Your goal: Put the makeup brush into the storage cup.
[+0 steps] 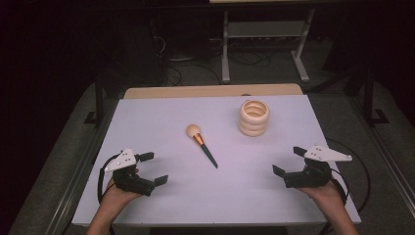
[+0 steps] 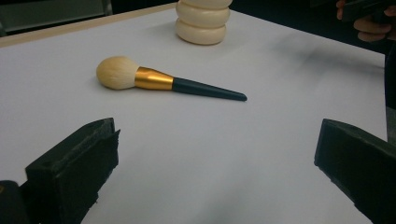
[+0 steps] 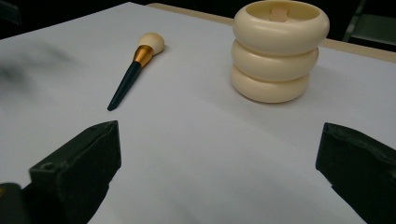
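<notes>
Nothing looks begun; the cream-bristled makeup brush with gold ferrule and dark handle [image 1: 200,144] lies flat mid-table, apart from the cream ribbed three-ring holder [image 1: 254,118]; the left gripper [image 1: 151,169] and right gripper [image 1: 288,160] rest near the white table's [image 1: 161,117] front edge, jaws spread wide, empty; picking up and placing remain.

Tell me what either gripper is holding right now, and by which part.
Nothing is held. The left gripper and right gripper are open over the table; the brush lies apart.

Lay open across the near table [image 1: 235,196]; blocked only by brush [image 1: 201,144] mid-table and, seemingly hollow, ring-stacked holder [image 1: 254,118] behind.
</notes>
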### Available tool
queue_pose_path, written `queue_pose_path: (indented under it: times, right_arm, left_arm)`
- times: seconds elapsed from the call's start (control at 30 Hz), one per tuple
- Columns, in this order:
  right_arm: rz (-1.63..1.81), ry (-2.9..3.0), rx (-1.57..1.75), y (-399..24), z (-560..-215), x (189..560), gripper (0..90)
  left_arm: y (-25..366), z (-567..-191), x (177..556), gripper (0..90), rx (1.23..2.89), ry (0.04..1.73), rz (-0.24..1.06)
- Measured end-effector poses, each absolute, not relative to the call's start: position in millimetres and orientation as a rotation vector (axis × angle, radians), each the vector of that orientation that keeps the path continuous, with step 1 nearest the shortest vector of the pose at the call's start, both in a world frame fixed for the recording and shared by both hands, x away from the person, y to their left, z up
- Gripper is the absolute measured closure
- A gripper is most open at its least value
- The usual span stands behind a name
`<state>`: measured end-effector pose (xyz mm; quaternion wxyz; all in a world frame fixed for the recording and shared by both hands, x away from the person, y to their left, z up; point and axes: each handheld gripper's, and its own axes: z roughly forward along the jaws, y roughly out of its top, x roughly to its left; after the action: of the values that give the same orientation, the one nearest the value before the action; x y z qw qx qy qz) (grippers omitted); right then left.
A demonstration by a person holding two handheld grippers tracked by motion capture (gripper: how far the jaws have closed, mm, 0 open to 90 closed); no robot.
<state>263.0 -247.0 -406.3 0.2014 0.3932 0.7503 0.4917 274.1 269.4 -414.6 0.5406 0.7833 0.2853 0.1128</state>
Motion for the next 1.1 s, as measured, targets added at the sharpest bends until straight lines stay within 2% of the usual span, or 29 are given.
queue_pose_path:
  times: [1.1]
  right_arm:
    - [1.442, 2.105, 1.092, -227.9, -400.6, 289.3, 0.0]
  left_arm:
    - [270.2, -415.3, 272.0, 0.0, 1.881, 0.663, 0.275]
